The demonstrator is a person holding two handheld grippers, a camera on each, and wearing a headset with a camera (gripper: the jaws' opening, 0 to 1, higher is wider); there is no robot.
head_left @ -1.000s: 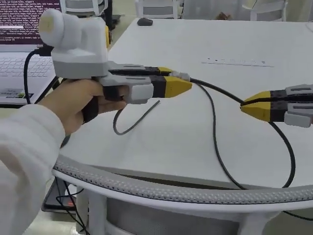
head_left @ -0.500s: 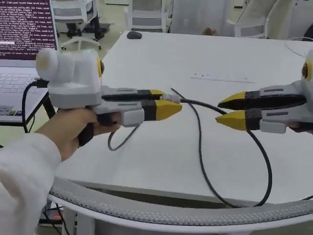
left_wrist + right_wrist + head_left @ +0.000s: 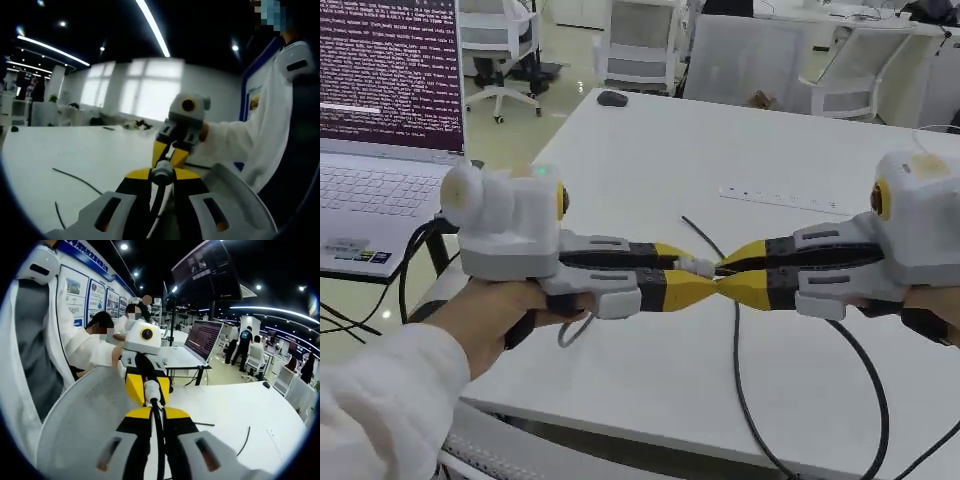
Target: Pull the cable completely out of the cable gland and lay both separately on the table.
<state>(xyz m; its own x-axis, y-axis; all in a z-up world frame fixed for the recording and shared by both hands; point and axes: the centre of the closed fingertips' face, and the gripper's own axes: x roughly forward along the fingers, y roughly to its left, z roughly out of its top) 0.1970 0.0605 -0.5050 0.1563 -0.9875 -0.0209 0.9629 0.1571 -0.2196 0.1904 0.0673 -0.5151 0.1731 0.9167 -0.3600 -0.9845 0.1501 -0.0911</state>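
Observation:
The white cable gland (image 3: 695, 266) sits between the yellow tips of my left gripper (image 3: 708, 272), which is shut on it above the white table (image 3: 650, 160). My right gripper (image 3: 723, 272) comes in from the right, tip to tip with the left one. It is shut on the black cable (image 3: 737, 340) right beside the gland. The cable hangs from there and curves down over the table's front edge. In the right gripper view the cable (image 3: 159, 435) runs up between my jaws to the gland (image 3: 151, 388). In the left gripper view the gland (image 3: 162, 171) sits at my jaw tips.
An open laptop (image 3: 380, 110) stands on a stand at the left. A mouse (image 3: 612, 98) and a pale strip (image 3: 780, 200) lie farther back on the table. A thin dark wire (image 3: 698, 232) lies just behind the grippers. A grey chair back (image 3: 480, 440) is at the near edge.
My right gripper opened, moved left along the cable and shut on it right at the gland. The head camera has tilted up.

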